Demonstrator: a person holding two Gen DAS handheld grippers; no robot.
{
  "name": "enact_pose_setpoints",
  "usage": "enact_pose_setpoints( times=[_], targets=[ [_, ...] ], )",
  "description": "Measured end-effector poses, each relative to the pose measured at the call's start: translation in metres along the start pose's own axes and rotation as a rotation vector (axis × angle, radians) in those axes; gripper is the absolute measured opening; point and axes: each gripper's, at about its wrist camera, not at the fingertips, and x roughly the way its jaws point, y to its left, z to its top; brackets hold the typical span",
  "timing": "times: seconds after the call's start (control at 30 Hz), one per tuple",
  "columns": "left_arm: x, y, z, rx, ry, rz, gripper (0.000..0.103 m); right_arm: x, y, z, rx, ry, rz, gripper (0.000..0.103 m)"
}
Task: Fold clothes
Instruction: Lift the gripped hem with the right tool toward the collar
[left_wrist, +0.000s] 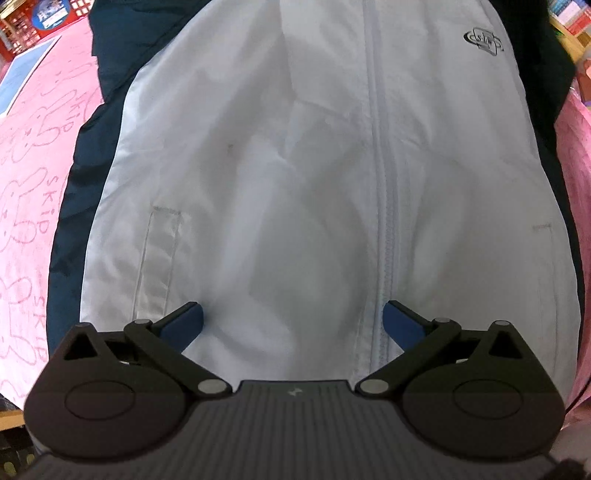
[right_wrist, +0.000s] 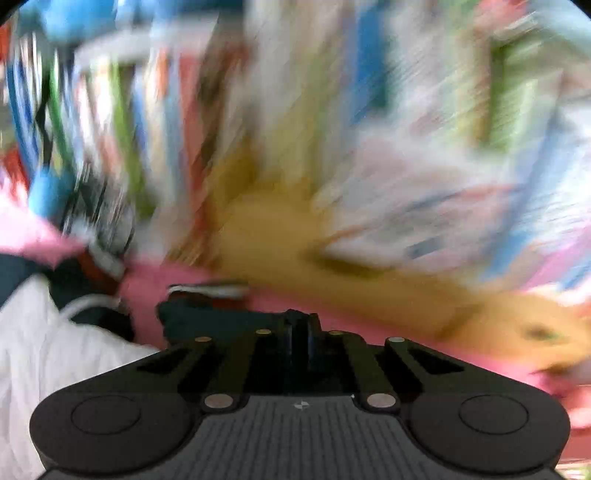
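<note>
Pink sheet (left_wrist: 33, 155) under a flat jacket (left_wrist: 295, 155): left claw (left_wrist: 293, 317) gapes above its hem, right claw (right_wrist: 301, 328) pinched together at the dark sleeve (right_wrist: 207, 317) near 9 o'clock, likely folding it inward next.

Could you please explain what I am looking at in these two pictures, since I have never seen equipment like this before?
There is no robot here: a person holds a two-fingered gripping tool in each hand, and each tool carries a wide-angle camera looking forward along its fingers. One picture comes from the left tool, the other from the right.

In the left view, the left gripper points down over a white zip-up jacket with navy sleeves, spread flat on a pink printed cloth. Its jaws stand wide open and hold nothing.

The right view is badly blurred. The right gripper has its jaws shut; whether they pinch any fabric I cannot tell. A dark sleeve lies just beyond it, with the pink cloth behind.
</note>
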Motion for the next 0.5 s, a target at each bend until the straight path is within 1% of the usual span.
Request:
enact_pose_setpoints(
  times=[0.1,0.13,0.23,0.27,0.33,0.37,0.4,0.43,0.47,0.5],
  targets=[
    [0.001,0.004,0.002,0.015,0.006,-0.003,0.103,-0.090,-0.050,-0.018,0.087,-0.140,-0.131,0.008],
    [0.001,0.005,0.002,0.021,0.008,-0.004,0.103,-0.111,-0.060,-0.027,0.093,-0.146,-0.168,0.008],
    [0.002,0.009,0.003,0.043,0.016,-0.006,0.103,-0.134,-0.085,-0.077,0.088,0.030,-0.240,0.010],
    [0.003,0.009,0.004,0.050,0.017,-0.003,0.103,-0.130,-0.091,-0.099,0.090,0.137,-0.259,0.010],
    [0.004,0.011,0.005,0.064,0.020,0.002,0.103,-0.117,-0.100,-0.142,0.111,0.364,-0.276,0.016],
    [0.004,0.012,0.005,0.063,0.021,0.002,0.103,-0.113,-0.101,-0.158,0.140,0.437,-0.263,0.020],
    [0.004,0.012,0.005,0.061,0.021,0.002,0.103,-0.110,-0.102,-0.174,0.171,0.501,-0.247,0.033],
    [0.004,0.013,0.004,0.059,0.022,0.002,0.103,-0.106,-0.103,-0.189,0.202,0.565,-0.230,0.052],
    [0.004,0.014,0.004,0.058,0.022,0.002,0.103,-0.107,-0.104,-0.197,0.231,0.566,-0.222,0.060],
    [0.004,0.015,0.004,0.056,0.023,0.003,0.103,-0.111,-0.106,-0.196,0.269,0.513,-0.232,0.072]
  ],
)
